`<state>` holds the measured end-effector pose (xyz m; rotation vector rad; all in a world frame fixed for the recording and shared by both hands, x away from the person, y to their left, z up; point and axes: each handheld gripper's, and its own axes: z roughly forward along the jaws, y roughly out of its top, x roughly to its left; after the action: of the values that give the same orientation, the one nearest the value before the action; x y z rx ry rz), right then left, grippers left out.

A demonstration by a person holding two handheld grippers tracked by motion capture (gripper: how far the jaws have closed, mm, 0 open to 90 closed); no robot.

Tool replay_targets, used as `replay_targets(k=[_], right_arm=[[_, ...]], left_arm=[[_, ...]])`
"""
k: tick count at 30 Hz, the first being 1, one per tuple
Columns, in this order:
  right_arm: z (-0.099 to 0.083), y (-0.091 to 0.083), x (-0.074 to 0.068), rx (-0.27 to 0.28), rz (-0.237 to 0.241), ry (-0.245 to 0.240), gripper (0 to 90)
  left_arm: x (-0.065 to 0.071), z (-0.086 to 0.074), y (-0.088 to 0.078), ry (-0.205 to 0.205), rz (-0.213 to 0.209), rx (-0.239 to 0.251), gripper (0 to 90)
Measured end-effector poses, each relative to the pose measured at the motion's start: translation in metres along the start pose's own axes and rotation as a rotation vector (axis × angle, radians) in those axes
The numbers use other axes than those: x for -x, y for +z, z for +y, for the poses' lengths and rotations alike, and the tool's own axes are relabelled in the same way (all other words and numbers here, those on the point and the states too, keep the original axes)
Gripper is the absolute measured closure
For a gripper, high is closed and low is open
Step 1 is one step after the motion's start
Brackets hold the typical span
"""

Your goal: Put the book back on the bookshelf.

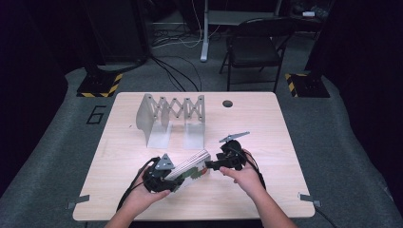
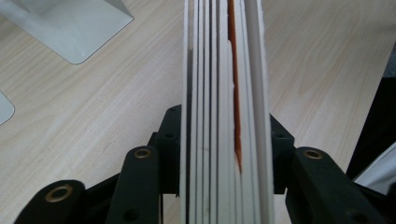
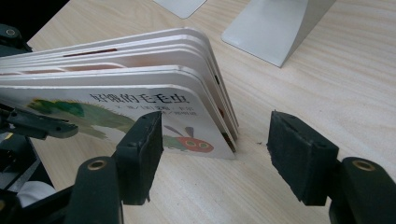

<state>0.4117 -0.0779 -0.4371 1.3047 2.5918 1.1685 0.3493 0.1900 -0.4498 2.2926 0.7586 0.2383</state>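
High view, left to right: left gripper (image 1: 159, 176) at about 7 o'clock on the table (image 1: 266, 123) is clamped on one end of the board book (image 1: 190, 166), pads pressing both covers in the left gripper view. Book sits near the front edge, middle of the table, apparently just off the surface, tilted. Right gripper (image 3: 215, 154) at the book's 3 o'clock end has jaws parted, gripping nothing, book corner just beside the left pad. Grey expanding rack (image 1: 173, 116) stands empty at 12 o'clock. Judgement: book picked up; carrying it over and slotting it in the rack still left.
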Motion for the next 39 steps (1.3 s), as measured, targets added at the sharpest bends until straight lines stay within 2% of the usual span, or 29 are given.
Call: replay_targets(k=[13,17,26,32,39], right_arm=[[0.0,0.002,0.0,0.003,0.0,-0.009,35.5],[0.0,0.001,0.0,-0.005,-0.001,-0.012,35.5],[-0.001,0.001,0.0,0.0,0.002,-0.008,35.4],[-0.001,0.001,0.0,-0.005,0.004,-0.012,35.4],[-0.001,0.001,0.001,0.005,-0.001,-0.004,35.5]], left_arm=[[0.001,-0.001,0.004,0.004,0.019,0.003,66.4],[0.004,0.0,0.003,0.029,0.025,-0.012,69.0],[0.009,-0.001,0.003,0.044,0.031,-0.014,74.2],[0.012,-0.003,0.002,0.056,0.049,-0.004,75.3],[0.013,-0.004,0.0,0.057,0.049,-0.001,75.7]])
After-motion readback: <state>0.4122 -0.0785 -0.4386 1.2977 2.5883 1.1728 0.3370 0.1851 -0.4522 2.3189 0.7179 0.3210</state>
